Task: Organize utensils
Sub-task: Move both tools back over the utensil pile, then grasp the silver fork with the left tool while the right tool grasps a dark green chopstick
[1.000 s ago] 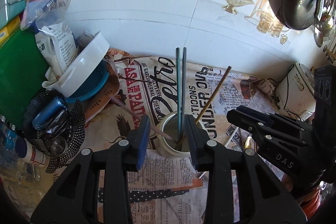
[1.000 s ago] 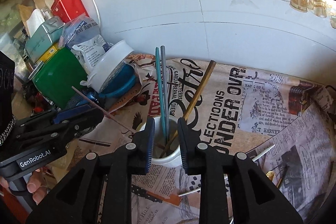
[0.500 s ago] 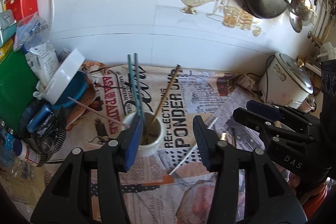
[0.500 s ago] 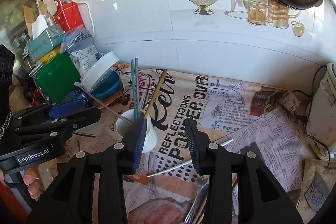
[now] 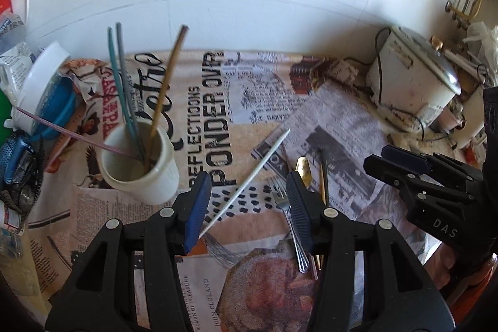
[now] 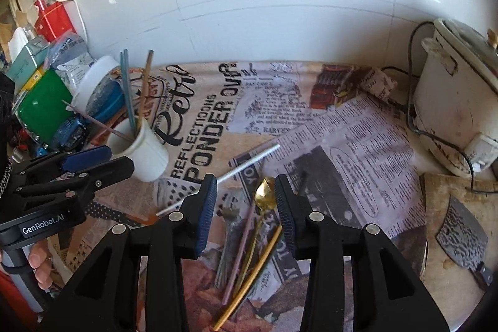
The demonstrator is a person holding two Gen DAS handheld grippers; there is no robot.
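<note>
Chopstick (image 5: pixel 249 181) between left jaws, parted, empty | spoon (image 6: pixel 265 195) seemingly between right, likewise.

A cream ceramic cup (image 5: pixel 141 167) holds two teal chopsticks (image 5: pixel 119 77), a brown one (image 5: pixel 166 86) and a pink one (image 5: pixel 65 134). Beside the cup, the newspaper-print cloth (image 5: pixel 218 120) shows black lettering on beige. On it lie a white chopstick (image 5: pixel 249 181), a silver fork (image 5: pixel 289 221) and a gold spoon (image 6: pixel 264 196).
</note>
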